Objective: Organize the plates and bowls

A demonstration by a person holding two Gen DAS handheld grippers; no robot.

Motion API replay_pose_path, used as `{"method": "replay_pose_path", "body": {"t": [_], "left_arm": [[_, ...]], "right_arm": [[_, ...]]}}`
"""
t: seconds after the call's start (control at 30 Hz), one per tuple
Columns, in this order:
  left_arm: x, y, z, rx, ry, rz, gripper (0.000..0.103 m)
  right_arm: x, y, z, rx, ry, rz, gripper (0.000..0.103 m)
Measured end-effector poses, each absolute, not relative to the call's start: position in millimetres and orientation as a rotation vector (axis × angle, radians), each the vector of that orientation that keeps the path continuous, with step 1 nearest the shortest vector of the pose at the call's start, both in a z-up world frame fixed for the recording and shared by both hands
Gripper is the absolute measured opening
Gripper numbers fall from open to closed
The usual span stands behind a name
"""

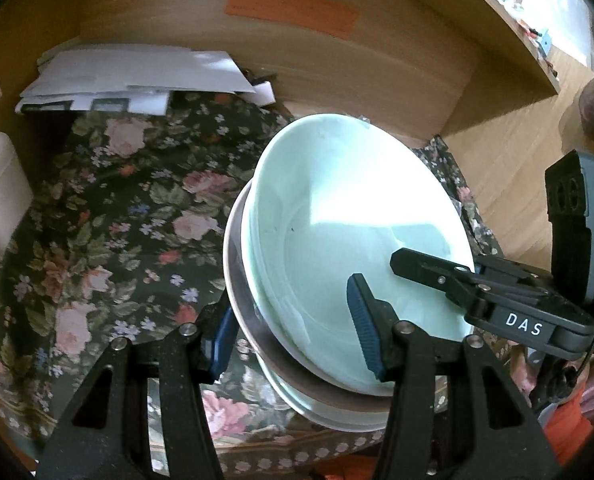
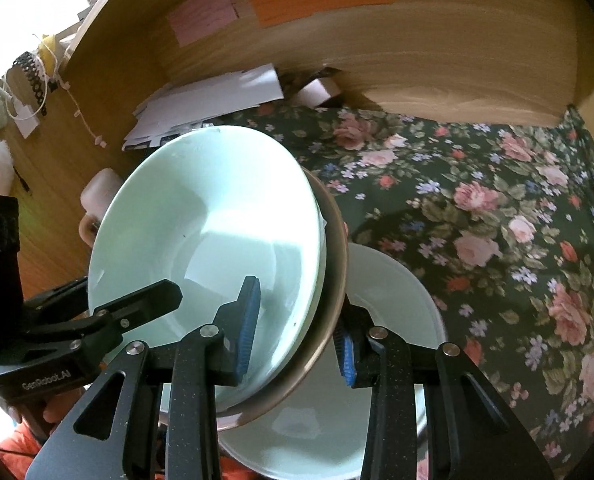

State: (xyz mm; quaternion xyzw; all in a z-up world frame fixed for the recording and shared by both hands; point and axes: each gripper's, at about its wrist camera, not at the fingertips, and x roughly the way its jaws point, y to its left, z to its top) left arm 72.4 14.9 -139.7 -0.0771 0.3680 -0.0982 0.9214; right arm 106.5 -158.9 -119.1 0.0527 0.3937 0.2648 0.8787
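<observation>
A stack of pale green bowls [image 1: 337, 216] sits tilted inside a brown-rimmed bowl [image 1: 321, 380], above a white plate [image 2: 393, 292] on the floral cloth. My left gripper [image 1: 297, 340] straddles the stack's near rim, one blue pad [image 1: 363, 320] inside the top bowl, the other outside; the jaws look closed on the stack. My right gripper [image 2: 297, 328] grips the same stack [image 2: 205, 216] from the other side, one pad [image 2: 249, 320] inside and one outside the brown rim [image 2: 333, 280]. Each gripper shows in the other's view.
A floral cloth [image 2: 497, 208] covers the table. White papers [image 1: 129, 76] lie at the back against a wooden panel [image 1: 337, 60] with coloured notes. A pale cup [image 2: 99, 192] stands left of the stack.
</observation>
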Motion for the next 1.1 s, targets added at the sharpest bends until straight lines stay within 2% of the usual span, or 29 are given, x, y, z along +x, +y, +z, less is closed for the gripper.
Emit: {"method": "replay_pose_path", "body": {"t": [1.1], "left_arm": [[92,-16,-167,-0.133,0.857,-0.209,0.052]], "right_arm": [[112,-196,-153,0.179,0.9,0.531,0.032]]}}
